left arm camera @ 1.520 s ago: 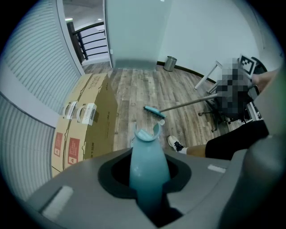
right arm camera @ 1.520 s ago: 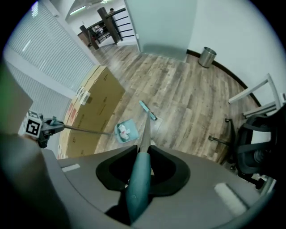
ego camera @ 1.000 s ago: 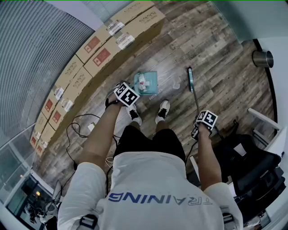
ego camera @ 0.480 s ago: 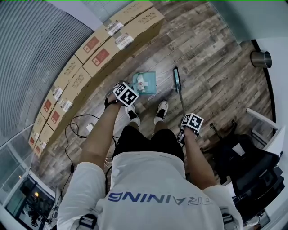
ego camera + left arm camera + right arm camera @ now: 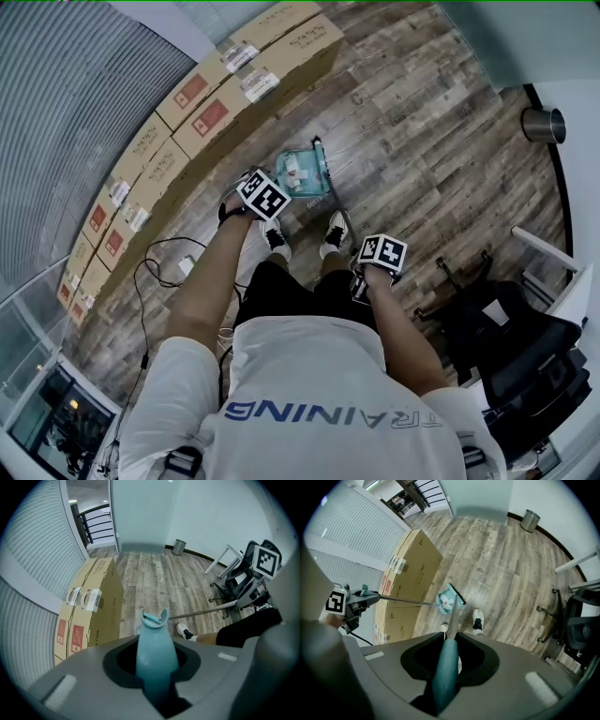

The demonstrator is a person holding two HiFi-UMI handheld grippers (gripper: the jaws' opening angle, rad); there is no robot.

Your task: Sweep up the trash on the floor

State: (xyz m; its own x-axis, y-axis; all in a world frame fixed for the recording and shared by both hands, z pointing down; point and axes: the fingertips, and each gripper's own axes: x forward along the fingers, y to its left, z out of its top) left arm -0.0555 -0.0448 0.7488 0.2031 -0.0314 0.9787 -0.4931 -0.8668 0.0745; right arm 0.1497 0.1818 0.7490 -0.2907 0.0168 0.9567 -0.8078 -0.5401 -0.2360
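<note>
A teal dustpan stands on the wood floor before the person's shoes, with white trash inside it. Its teal handle runs up through my left gripper, which is shut on it; the same gripper shows in the head view beside the pan. My right gripper is shut on the broom's teal grip. The broom's head rests at the dustpan's right edge. From the head view the right gripper hangs over the right shoe, and the broom head touches the pan.
A row of cardboard boxes lines the wall on the left. A metal bin stands at the far right, a black office chair at the near right. Cables lie on the floor at the left.
My right gripper has moved left towards the person's legs, and the broom head has swept left across the floor up to the dustpan. The left gripper and dustpan have stayed put.
</note>
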